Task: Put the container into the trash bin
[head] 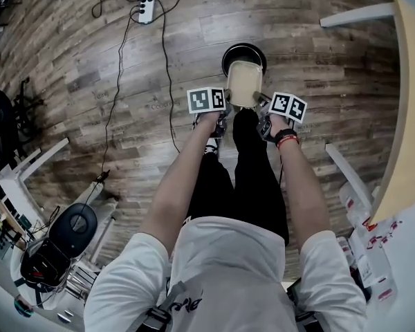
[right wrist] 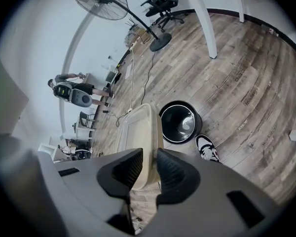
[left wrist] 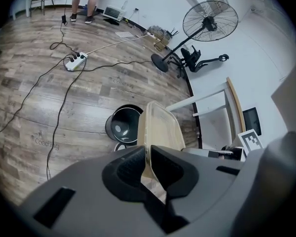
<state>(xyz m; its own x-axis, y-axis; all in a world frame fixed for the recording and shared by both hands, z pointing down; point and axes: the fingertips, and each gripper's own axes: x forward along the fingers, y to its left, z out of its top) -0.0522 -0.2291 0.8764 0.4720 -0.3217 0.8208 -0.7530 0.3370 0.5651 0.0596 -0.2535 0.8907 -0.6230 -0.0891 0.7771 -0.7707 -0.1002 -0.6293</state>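
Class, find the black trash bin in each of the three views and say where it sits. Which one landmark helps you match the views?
Head view: the trash bin is at upper centre, on the floor, partly hidden behind the container.
Left gripper view: the trash bin is near centre, just left of the container.
Right gripper view: the trash bin is near centre, just right of the container.
Shared landmark: the beige container, beside the trash bin in every view.

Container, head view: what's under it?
The black trash bin on the wood floor; its far rim shows, the near part is hidden by the container.
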